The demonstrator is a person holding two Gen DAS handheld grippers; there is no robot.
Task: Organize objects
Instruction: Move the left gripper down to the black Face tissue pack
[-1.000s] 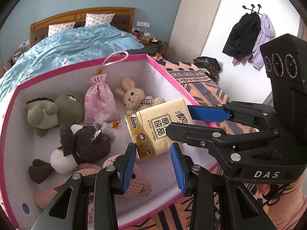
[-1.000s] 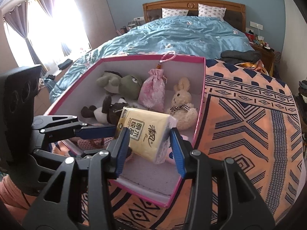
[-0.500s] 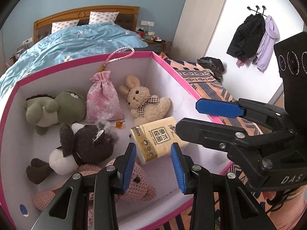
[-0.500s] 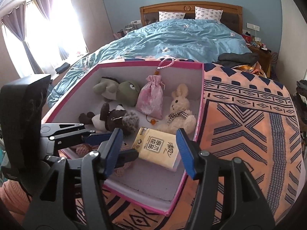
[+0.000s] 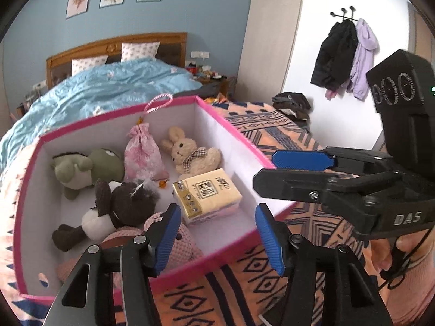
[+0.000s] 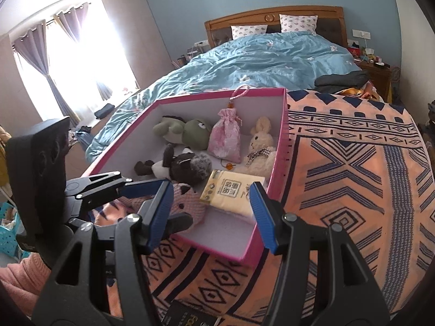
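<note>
Yellow tissue pack [image 5: 207, 192] lies flat on the floor of our pink box [image 5: 236, 125], by its right wall, just in front of the cream rabbit [image 5: 190, 154]; its long axis runs slantwise across the box. Nothing sits between either tool's pads: our left tool [image 5: 217, 233] is opening, our right tool [image 6: 214, 212] stands apart, both above the box's near rim. We judge the pack placed, each tool about equally near.

The yellow tissue pack [image 6: 231, 190] lies flat in the pink box [image 6: 281, 146] by its right wall, near the front edge, while the right gripper [image 6: 212, 214] hangs spread and empty above it.
</note>
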